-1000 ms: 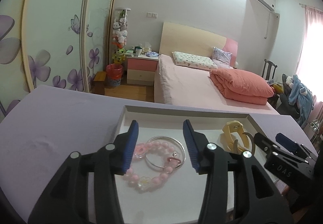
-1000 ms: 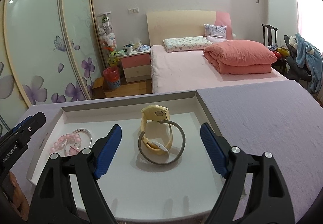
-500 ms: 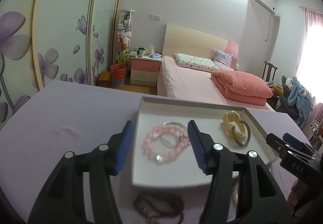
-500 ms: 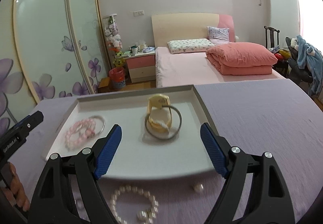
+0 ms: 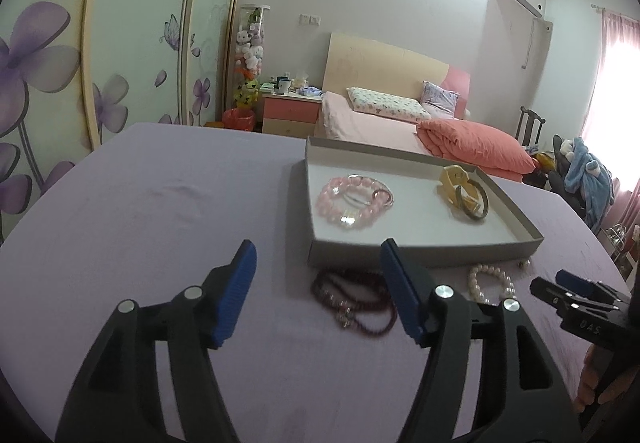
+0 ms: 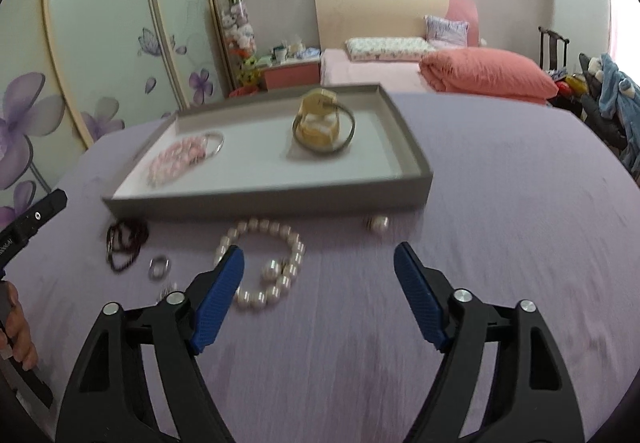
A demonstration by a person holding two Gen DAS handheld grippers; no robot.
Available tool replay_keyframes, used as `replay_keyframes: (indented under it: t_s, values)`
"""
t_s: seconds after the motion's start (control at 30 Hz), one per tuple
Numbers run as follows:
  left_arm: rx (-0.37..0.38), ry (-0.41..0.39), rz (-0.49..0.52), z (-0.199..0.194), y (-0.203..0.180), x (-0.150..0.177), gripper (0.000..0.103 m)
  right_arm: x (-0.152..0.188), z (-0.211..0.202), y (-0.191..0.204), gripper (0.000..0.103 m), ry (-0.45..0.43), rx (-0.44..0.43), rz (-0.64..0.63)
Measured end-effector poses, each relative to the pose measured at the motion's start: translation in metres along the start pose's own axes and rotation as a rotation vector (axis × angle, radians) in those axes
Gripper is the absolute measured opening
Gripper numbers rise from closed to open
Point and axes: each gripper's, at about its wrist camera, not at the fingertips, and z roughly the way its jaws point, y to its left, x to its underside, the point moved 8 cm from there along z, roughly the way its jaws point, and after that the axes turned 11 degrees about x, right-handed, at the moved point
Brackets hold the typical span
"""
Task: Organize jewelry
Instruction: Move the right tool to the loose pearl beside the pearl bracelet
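A grey tray [image 5: 420, 257] [image 6: 272, 199] with a white floor sits on the purple cloth. It holds a pink bead bracelet [image 5: 348, 199] [image 6: 176, 159], a silver bangle [image 5: 372, 189], a yellow watch [image 5: 456, 183] [image 6: 320, 119] and a grey bangle [image 5: 474, 199]. In front of the tray lie dark red beads [image 5: 352, 299] [image 6: 124, 243], a white pearl bracelet [image 5: 490, 283] [image 6: 264, 263], a small silver ring [image 6: 159, 267] and a loose pearl [image 6: 378, 223]. My left gripper [image 5: 318, 247] hovers over the red beads, its jaws opening and empty. My right gripper [image 6: 319, 252] hovers by the pearl bracelet, its jaws closing on nothing.
The purple cloth [image 5: 160, 211] stretches wide to the tray's left, and to its right in the right wrist view. A hand [image 6: 16, 327] holds the left gripper's handle. Beyond the table are a bed [image 5: 384, 119], a nightstand and wardrobe doors with flower prints.
Both grippers have drawn back from over the tray to the cloth in front of it, bringing the loose beads and pearls into view. The left jaws stand wider; the right jaws slightly narrower.
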Motion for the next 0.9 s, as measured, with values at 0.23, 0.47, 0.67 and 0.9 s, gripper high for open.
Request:
replay_keyframes:
  t_s: [0.23,0.47,0.67,0.9]
  values:
    - [-0.002,0.013,-0.046,-0.006,0.015,0.010,0.065,0.014,0.006,0.006,0.051,0.081,-0.028,0.009]
    - [0.010,0.005,-0.050,-0.005,0.014,0.008,0.065,0.013,0.010,0.025,0.035,0.079,-0.034,-0.033]
    - [0.020,0.004,-0.055,-0.003,0.015,0.007,0.065,0.009,0.016,0.034,0.028,0.090,-0.036,-0.048]
    - [0.028,0.000,-0.065,-0.002,0.015,0.006,0.066,0.002,0.013,0.034,0.020,0.070,-0.025,-0.049]
